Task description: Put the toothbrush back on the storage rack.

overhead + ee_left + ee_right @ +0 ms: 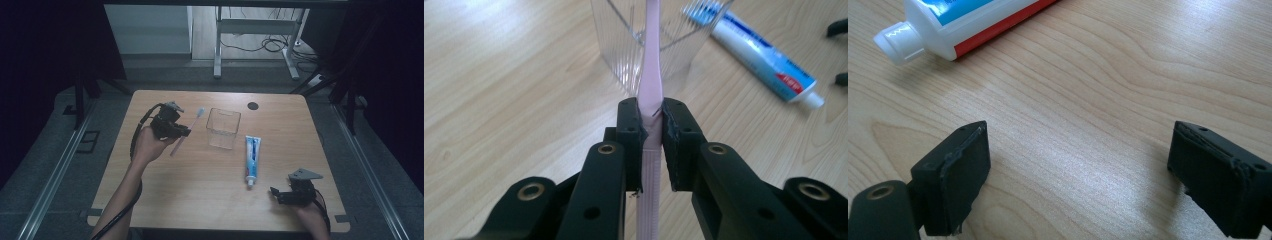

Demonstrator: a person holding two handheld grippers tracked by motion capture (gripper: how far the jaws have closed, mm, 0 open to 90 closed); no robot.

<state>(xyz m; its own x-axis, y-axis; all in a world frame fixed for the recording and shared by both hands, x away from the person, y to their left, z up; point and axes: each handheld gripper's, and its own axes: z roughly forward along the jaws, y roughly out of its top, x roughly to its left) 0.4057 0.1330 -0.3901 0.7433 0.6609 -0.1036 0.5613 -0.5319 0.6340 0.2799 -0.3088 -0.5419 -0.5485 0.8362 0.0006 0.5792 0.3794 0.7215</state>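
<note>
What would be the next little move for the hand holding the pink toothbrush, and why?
Probably carry it over the clear cup and tip it handle-down. The left gripper is shut on the pink toothbrush, lifted beside the cup, which stands open-topped. The right gripper rests open near the toothpaste tube.

The left gripper (652, 130) clamps its two black jaws on the handle of a pink toothbrush (650, 75). Just behind the toothbrush stands a clear ribbed plastic cup (624, 50) on the wooden table (509, 100). A toothpaste tube (769, 62) lies flat to the right.
</note>
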